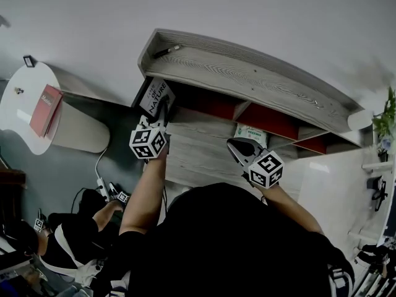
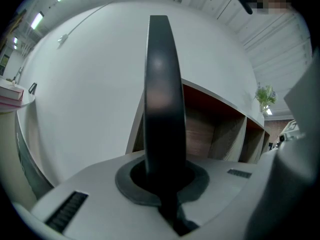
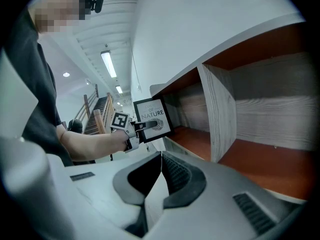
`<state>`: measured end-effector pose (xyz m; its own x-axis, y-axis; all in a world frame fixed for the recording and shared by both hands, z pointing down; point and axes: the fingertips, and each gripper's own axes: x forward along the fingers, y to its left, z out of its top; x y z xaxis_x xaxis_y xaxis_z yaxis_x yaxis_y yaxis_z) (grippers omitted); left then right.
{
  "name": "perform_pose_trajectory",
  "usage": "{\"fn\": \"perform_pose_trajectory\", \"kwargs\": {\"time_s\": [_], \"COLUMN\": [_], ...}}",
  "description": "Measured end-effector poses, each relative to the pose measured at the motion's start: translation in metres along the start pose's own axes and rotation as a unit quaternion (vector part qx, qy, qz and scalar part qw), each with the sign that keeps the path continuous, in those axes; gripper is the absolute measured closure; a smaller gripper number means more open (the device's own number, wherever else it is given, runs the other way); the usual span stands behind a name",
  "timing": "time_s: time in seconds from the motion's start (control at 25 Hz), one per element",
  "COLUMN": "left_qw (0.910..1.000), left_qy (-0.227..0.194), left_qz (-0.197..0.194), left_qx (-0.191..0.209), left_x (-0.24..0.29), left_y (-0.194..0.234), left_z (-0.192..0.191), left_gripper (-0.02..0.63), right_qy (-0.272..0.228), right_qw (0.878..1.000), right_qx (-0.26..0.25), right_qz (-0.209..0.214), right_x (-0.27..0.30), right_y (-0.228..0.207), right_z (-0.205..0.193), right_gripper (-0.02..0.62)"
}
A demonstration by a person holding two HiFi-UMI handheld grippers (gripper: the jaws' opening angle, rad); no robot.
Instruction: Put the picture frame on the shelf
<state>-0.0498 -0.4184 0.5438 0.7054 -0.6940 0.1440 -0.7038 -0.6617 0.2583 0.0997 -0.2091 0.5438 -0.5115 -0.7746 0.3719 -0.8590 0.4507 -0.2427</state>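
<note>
The left gripper [image 1: 162,113] is squeezed tight on the picture frame [image 1: 153,96], which sticks up from its jaws. The shelf [image 1: 247,73] is right in front of it. The frame is not set down yet. The right gripper [image 1: 238,148] is closed with nothing in it.
</note>
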Motion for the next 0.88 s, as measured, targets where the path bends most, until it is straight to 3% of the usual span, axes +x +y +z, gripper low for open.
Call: {"fn": "perform_pose_trajectory", "kwargs": {"time_s": [0.88], "left_qw": [0.9986], "left_qy": [-0.024], "left_qz": [0.047], "left_qx": [0.003], "left_x": [0.03], "left_y": [0.003], "left_z": [0.003], "left_gripper": [0.578], "right_qy": [0.002], "right_qw": [1.0], "right_qx": [0.005], "right_qz": [0.0], "right_x": [0.001], "right_y": [-0.003], "right_z": [-0.003], "right_gripper": [0.58]}}
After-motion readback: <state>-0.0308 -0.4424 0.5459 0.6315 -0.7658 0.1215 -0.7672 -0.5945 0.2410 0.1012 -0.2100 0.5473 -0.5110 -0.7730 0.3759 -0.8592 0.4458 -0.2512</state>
